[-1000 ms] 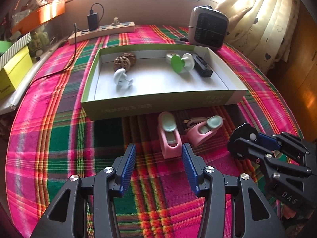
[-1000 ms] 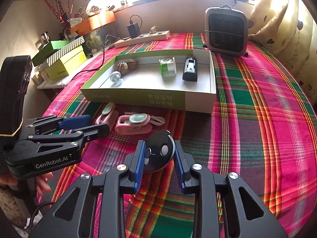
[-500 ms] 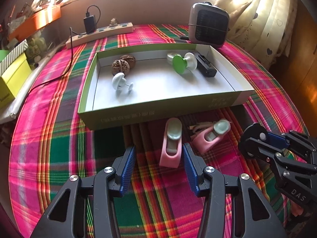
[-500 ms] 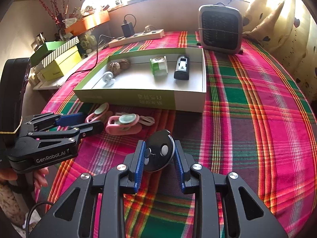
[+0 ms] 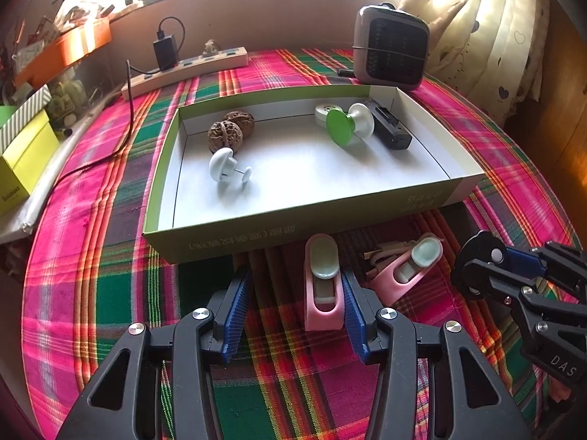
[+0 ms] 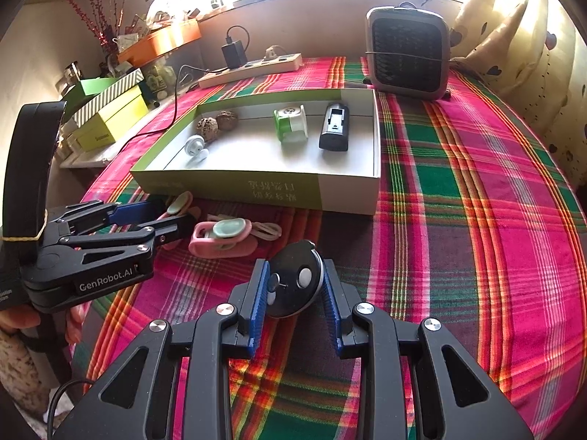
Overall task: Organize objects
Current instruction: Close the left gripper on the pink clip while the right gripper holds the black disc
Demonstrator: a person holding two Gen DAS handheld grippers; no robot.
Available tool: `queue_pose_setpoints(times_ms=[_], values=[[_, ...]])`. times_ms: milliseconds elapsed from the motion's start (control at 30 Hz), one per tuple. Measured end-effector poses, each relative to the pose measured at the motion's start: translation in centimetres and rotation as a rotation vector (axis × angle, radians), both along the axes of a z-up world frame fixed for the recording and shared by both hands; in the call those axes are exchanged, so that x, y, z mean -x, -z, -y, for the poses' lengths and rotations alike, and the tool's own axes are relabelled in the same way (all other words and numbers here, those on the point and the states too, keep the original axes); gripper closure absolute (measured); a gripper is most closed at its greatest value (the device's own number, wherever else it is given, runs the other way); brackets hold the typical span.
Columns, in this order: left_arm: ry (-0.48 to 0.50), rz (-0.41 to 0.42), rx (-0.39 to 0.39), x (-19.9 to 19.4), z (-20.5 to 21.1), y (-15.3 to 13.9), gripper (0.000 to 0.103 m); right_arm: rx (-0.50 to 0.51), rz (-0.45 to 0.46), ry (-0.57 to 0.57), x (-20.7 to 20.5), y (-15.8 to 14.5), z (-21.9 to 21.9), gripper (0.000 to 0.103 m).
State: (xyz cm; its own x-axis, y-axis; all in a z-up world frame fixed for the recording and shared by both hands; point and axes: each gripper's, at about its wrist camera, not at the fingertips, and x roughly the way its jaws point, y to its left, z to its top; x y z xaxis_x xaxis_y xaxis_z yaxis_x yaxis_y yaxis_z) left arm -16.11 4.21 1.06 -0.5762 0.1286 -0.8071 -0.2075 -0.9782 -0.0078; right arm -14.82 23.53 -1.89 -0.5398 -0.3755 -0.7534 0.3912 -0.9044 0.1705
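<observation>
Right gripper [image 6: 293, 289] clamps a black disc [image 6: 295, 278]; left gripper [image 5: 293, 293] gapes beside a pink clip [image 5: 323, 286]

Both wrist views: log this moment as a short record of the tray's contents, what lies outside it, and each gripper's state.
tray: two walnuts, white knob, green-and-white hook, black device
outside tray: two pink clips on the plaid cloth
left gripper: open, nearer pink clip between its fingers, against one pad
right gripper: shut on black disc

Both wrist cams look steeply down along their jaws, close over the tabletop [image 5: 91, 256]; both share the box [image 5: 293, 227] [image 6: 256, 187] and heater [image 6: 407, 55].
</observation>
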Motion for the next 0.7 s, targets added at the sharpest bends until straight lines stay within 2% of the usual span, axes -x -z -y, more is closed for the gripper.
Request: queue_pose_setpoints(times_ms=[133,567,700], values=[[-0.001,-0.003,0.001,-0.06,0.03,-0.01,0.058,0.002,0.001,-0.001,0.17,0.02,0.03,0.074],[-0.009,-0.011,0.006,-0.22,0.34,-0.05,0.073,0.005,0.01,-0.013,0.42,0.3,0.27,0.073],[0.0,-0.01,0.005,-0.3,0.31,-0.1,0.081,0.006,0.007,-0.012,0.33,0.29,0.3,0.074]])
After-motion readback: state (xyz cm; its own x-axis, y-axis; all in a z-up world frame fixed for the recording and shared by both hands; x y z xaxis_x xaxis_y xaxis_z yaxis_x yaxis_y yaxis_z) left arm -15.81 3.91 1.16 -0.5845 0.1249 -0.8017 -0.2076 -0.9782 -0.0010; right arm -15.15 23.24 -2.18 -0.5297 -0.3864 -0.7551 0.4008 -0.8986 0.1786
